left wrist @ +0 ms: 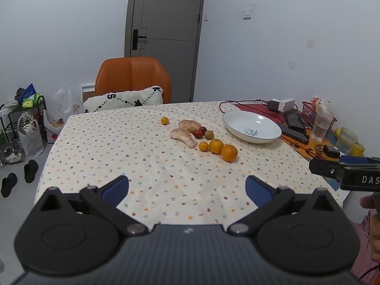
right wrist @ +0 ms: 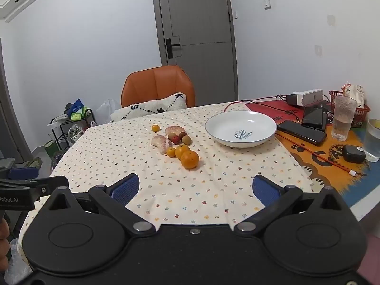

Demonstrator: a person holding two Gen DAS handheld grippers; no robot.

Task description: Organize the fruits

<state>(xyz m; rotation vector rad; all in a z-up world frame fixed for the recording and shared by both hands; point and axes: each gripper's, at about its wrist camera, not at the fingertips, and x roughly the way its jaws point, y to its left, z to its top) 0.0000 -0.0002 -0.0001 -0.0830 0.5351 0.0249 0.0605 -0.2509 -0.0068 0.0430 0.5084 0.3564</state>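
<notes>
Left wrist view, near edge: the left gripper [left wrist: 187, 187] hangs over the near part of the table [left wrist: 99, 166], its blue pads [left wrist: 115, 190] spread as wide as they go, nothing between them, nothing touched.
Right wrist view, near edge: the right gripper [right wrist: 196, 190] is likewise spread wide and empty above the floral tablecloth [right wrist: 213, 190]; the other gripper's finger shows at its left margin.
Open room: bare cloth runs from both grippers up to the fruit, with nothing lying in between.
Table's left edge: cloth drops to the floor, where slippers [left wrist: 20, 178] and plastic bags [left wrist: 30, 135] lie.
Right side: the cloth ends at an orange mat [right wrist: 327, 156] carrying a red cable [right wrist: 315, 156], a phone [right wrist: 301, 131], and a glass [right wrist: 343, 117].
Fruit cluster: mid-table, two large oranges [left wrist: 229, 152] touching, a small orange [left wrist: 203, 146] beside them, then a kiwi-like fruit [left wrist: 209, 134], two dark red fruits [left wrist: 200, 131] and two pomelo segments [left wrist: 184, 137].
Stray fruit: one small orange [left wrist: 164, 120] sits apart, farther back and left.
White bowl [left wrist: 251, 127]: empty, right of the cluster, well apart from it.
Far edge: an orange chair [left wrist: 133, 76] with a cushion [left wrist: 123, 99] stands against the table; a grey door [left wrist: 166, 16] behind.
</notes>
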